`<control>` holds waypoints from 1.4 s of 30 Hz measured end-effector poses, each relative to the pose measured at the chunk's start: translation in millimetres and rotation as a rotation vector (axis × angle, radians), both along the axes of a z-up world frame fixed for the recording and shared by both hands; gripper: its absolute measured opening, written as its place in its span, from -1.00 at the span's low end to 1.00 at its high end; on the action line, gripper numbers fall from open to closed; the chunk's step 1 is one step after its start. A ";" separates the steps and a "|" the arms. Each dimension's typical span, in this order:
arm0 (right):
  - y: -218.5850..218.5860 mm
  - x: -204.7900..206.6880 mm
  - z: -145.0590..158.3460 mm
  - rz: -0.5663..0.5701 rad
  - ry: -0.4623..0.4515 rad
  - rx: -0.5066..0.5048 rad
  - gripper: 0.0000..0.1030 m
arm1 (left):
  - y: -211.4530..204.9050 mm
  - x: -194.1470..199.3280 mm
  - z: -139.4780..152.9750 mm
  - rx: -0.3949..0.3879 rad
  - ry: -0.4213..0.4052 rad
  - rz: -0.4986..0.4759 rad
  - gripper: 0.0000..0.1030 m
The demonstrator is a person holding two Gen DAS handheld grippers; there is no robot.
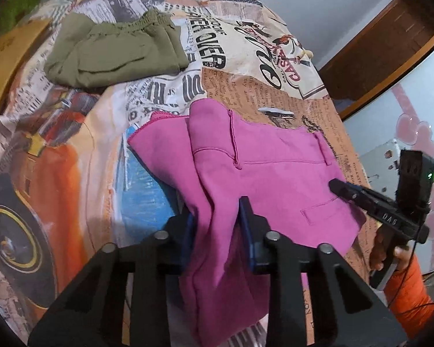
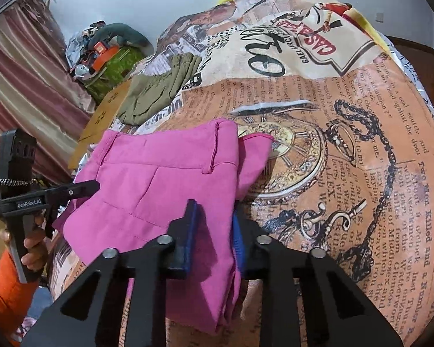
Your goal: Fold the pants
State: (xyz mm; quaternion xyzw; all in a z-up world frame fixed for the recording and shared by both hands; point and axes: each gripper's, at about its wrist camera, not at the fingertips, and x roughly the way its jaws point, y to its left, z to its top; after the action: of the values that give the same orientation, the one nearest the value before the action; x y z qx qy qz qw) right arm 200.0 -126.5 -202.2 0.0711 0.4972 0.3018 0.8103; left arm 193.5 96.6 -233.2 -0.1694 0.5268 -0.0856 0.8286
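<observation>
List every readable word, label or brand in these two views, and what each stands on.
"GenRobot.AI": left gripper body.
"DAS": right gripper body.
"DISASTER NEAR", "Two Men Killed": printed bedsheet.
"OVER", upside down: same bedsheet.
"GAEL GARCIA", upside down: bedsheet.
Small newsprint columns: too small.
Pink pants, olive shorts: no text.

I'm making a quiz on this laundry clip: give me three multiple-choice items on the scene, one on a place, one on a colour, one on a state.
1. Where are the green pants?
A. on the floor
B. farther back on the bed, apart from the pink pants
C. on top of the pink pants

2. What colour are the pants being handled?
A. pink
B. white
C. black

3. How do both grippers stand?
A. wide open in the air
B. shut on a pillow
C. shut on pink cloth

Key:
1 B, the green pants lie beyond the pink pants on the bed.
2 A, pink in both views.
3 C, the left gripper and right gripper have pink cloth pinched between their jaws.
</observation>
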 end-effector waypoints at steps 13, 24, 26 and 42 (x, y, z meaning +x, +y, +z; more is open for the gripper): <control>23.1 6.8 65.2 0.044 -0.187 -0.007 -0.84 | 4.1 7.0 66.0 0.095 -0.139 0.027 -0.60; 83.4 51.6 123.3 0.058 -0.322 0.056 -0.84 | 64.3 55.7 130.6 0.187 -0.274 0.133 -0.60; 99.1 62.9 130.7 0.065 -0.339 0.056 -0.84 | 77.8 66.9 134.7 0.204 -0.284 0.153 -0.60; 199.8 164.2 91.6 0.070 -0.317 0.011 -0.85 | 172.3 171.7 76.3 0.308 -0.261 0.222 -0.60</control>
State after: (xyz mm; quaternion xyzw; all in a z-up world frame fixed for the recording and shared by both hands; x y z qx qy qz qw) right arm 364.2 73.3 -110.6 0.0096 0.3637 0.3397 0.8673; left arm 365.2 268.9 -157.0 -0.0855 0.4001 0.0665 0.9101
